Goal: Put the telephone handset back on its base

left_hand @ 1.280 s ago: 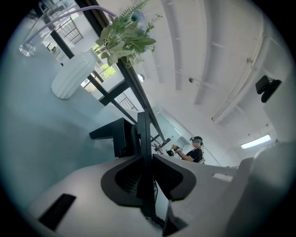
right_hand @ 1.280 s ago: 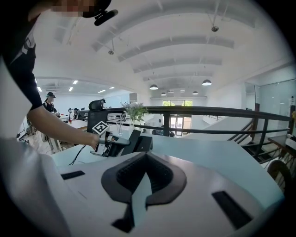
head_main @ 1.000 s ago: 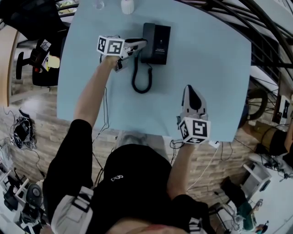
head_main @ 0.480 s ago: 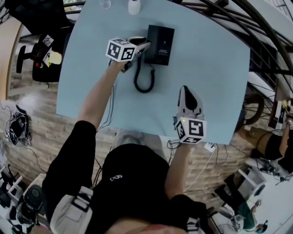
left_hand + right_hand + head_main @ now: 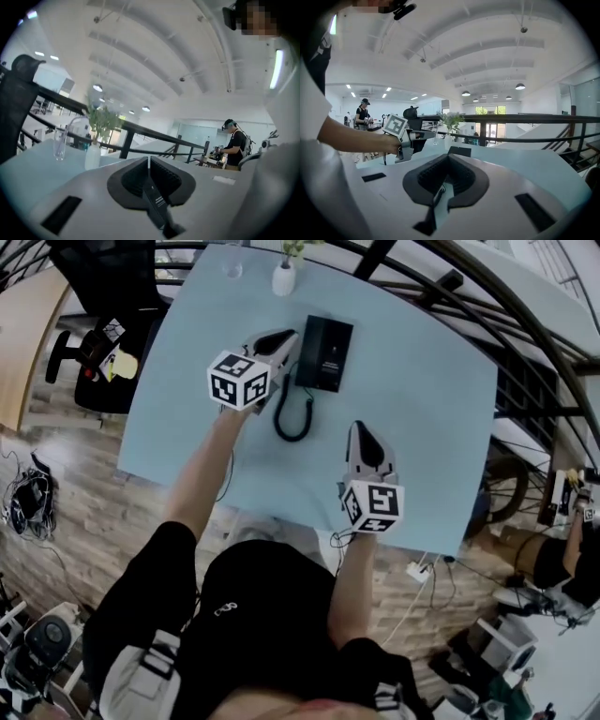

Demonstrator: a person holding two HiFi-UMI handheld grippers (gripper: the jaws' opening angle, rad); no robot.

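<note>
Left gripper (image 5: pixel 281 339): fingers have just been closing, now together with nothing between them. Handset (image 5: pixel 307 351) appears seated on base (image 5: pixel 334 352), just to their right, long axis roughly parallel to them. Right gripper (image 5: pixel 361 432): fingers together, empty, farther off.

Matt pale-blue table (image 5: pixel 422 427), blk plastic phone (image 5: pixel 325 354), wood-look floor (image 5: pixel 84 484), clear glass (image 5: pixel 59 143), ribbed blk gripper pads (image 5: pixel 165 177)
</note>
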